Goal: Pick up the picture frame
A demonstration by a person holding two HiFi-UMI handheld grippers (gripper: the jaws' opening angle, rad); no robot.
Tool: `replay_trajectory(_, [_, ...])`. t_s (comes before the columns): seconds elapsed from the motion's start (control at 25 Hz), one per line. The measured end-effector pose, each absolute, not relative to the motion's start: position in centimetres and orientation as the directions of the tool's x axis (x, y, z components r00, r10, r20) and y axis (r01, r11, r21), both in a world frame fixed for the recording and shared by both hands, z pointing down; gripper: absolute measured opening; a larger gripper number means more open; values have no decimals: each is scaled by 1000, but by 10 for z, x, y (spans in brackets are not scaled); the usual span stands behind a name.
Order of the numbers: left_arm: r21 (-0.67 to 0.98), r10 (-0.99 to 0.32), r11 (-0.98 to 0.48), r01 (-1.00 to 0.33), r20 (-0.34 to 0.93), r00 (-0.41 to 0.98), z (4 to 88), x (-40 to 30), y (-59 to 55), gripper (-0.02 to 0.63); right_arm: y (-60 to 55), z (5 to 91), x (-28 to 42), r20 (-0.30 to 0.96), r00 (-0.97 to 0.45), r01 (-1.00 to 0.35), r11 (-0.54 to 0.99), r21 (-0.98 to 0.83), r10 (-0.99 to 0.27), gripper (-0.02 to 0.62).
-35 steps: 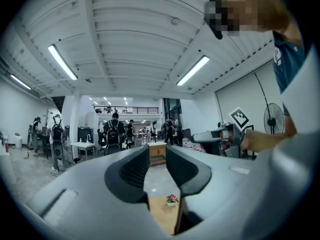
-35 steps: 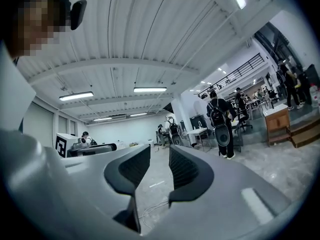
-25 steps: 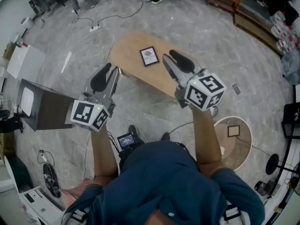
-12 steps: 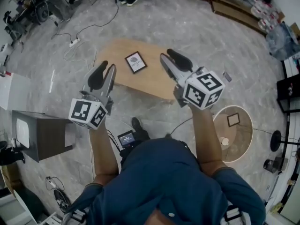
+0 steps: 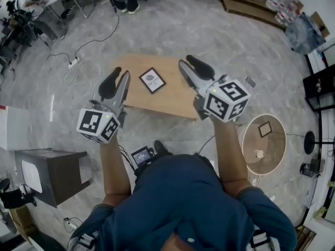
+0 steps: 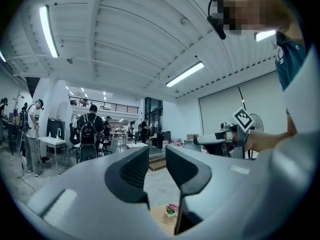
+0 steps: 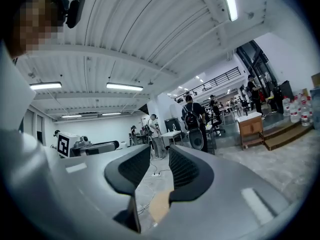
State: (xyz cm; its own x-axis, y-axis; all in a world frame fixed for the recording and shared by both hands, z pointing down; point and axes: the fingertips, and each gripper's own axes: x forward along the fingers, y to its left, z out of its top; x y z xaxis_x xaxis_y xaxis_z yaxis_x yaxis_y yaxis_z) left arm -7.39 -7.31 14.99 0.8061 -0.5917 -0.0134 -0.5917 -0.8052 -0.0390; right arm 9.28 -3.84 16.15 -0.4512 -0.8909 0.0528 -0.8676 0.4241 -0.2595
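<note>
A black picture frame with a pale grey picture lies flat on a low wooden table. Both grippers hang in the air on the near side of the table, clear of the frame. My left gripper is left of the frame, its jaws a little apart with nothing between them. My right gripper is to the frame's right over the table, also slightly open and empty. In the left gripper view the left gripper shows a tan surface below. The right gripper points across the hall.
A small round table with a little frame stands at the right. A dark box sits at the lower left. Cables trail over the floor beyond the table. People and desks stand far off in the hall.
The head view has shifted: table and frame have slid down and left in the picture, closer to the grippers. The dark box has dropped towards the lower left. Both jaws look unchanged.
</note>
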Motion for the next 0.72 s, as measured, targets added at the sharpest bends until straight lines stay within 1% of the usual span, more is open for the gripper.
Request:
replay_trajectory(0.4, [-23, -550, -834, -551, -28, 834, 152, -117, -128, 104, -85, 161, 53, 66, -394, -896, 368, -247, -917, 109])
replay_trajectory(0.72, [-18, -597, -801, -598, -46, 801, 151, -147, -154, 104, -126, 160, 28, 69, -447, -876, 420, -237, -892, 109])
